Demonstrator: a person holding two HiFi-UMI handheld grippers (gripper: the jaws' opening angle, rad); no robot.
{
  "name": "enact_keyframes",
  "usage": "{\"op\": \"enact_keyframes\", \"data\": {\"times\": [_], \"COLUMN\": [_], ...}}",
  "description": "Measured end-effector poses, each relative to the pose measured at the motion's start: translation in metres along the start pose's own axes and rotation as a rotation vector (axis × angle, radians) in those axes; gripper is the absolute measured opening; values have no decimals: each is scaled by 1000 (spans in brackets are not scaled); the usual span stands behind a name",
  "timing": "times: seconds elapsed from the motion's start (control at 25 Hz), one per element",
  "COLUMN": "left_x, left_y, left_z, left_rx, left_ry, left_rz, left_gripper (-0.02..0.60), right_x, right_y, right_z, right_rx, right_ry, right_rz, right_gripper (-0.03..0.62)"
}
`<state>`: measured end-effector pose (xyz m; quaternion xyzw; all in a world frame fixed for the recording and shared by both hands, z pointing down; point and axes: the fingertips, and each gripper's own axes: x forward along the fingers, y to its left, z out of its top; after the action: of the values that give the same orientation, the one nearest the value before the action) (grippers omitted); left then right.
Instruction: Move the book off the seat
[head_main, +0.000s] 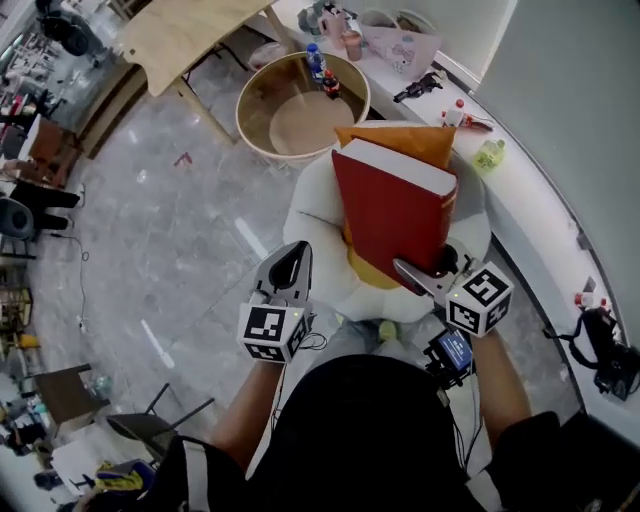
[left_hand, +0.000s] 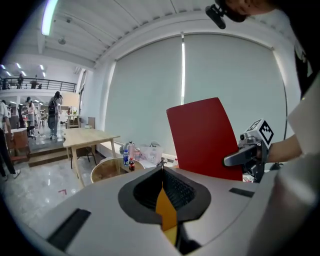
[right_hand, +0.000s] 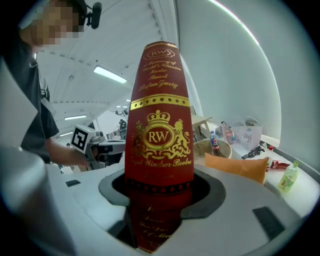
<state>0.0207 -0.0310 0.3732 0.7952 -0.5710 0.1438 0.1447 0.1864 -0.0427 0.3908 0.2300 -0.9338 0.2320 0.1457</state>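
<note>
Right gripper (head_main: 420, 275) around lower end of upright red book (head_main: 395, 215)

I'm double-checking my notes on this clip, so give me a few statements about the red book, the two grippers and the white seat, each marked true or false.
1. The right gripper is clamped on the red hardcover book. True.
2. The left gripper grips the book too. False: its jaws are shut on nothing, apart from the book.
3. The book lies flat on the white padded seat. False: it is held raised, standing on end.
4. An orange cushion shows beyond the book. True.
5. The book's spine bears gold lettering. True.
</note>
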Motion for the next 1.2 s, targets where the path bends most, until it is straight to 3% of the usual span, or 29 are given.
{"op": "enact_keyframes", "data": {"times": [0.32, 0.68, 0.96, 1.2], "left_x": [-82, -184, -230, -263], "left_y": [-23, -10, -3, 16], "left_z": [24, 15, 0, -4], "left_rx": [-14, -36, -58, -89], "left_ry": [-81, -141, -171, -213], "left_rz": [159, 414, 509, 560], "left_gripper": [14, 14, 14, 14], "right_x": [-25, -12, 1, 22], "right_y": [59, 143, 185, 210], "right_z": [32, 48, 39, 49], "right_rx": [8, -64, -94, -126], "right_ry": [-174, -214, -197, -200], "right_rz": [95, 267, 351, 371], "right_gripper": [245, 245, 245, 246]}}
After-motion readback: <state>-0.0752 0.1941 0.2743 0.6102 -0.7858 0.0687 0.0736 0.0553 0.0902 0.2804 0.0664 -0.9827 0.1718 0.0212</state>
